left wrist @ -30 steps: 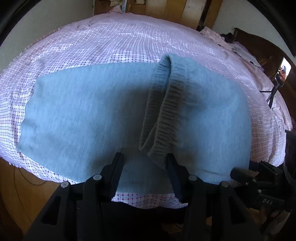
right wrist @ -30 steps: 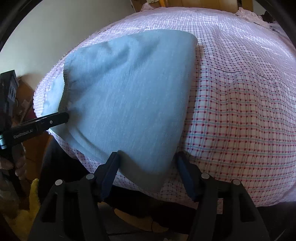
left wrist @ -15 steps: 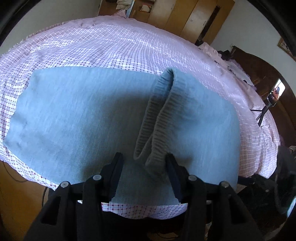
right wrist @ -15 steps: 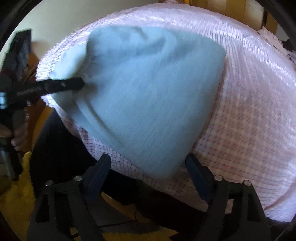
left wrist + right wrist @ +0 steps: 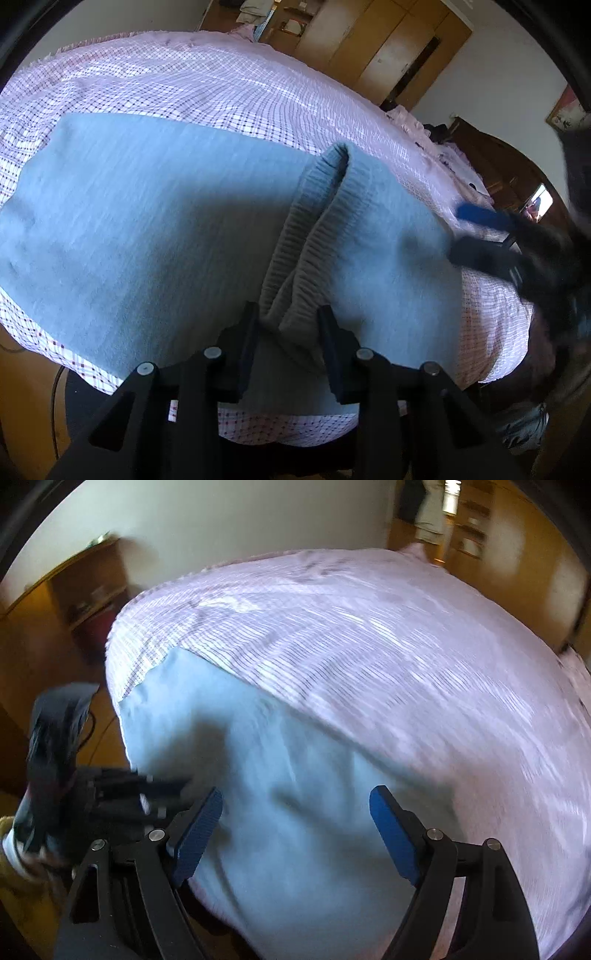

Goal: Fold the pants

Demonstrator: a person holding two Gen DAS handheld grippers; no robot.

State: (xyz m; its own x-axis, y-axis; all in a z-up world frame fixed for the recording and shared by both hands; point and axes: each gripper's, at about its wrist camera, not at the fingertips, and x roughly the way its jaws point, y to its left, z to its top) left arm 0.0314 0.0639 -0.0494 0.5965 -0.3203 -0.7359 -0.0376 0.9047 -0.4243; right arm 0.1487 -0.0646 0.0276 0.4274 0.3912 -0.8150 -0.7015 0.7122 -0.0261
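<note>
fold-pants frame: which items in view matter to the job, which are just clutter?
Job:
- blue pants, ribbed waistband between the closing left gripper fingers
- right gripper, open over the pants
- checked bedsheet, the work surface

Clutter:
- wooden wardrobe
- phone on tripod
- wall picture

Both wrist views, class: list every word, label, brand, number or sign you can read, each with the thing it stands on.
None can be read.
White marks on the right gripper body, left wrist view: too blurred.
Framed picture on the wall: no legible writing.
Pants and checked bedsheet: no label or print shows.
</note>
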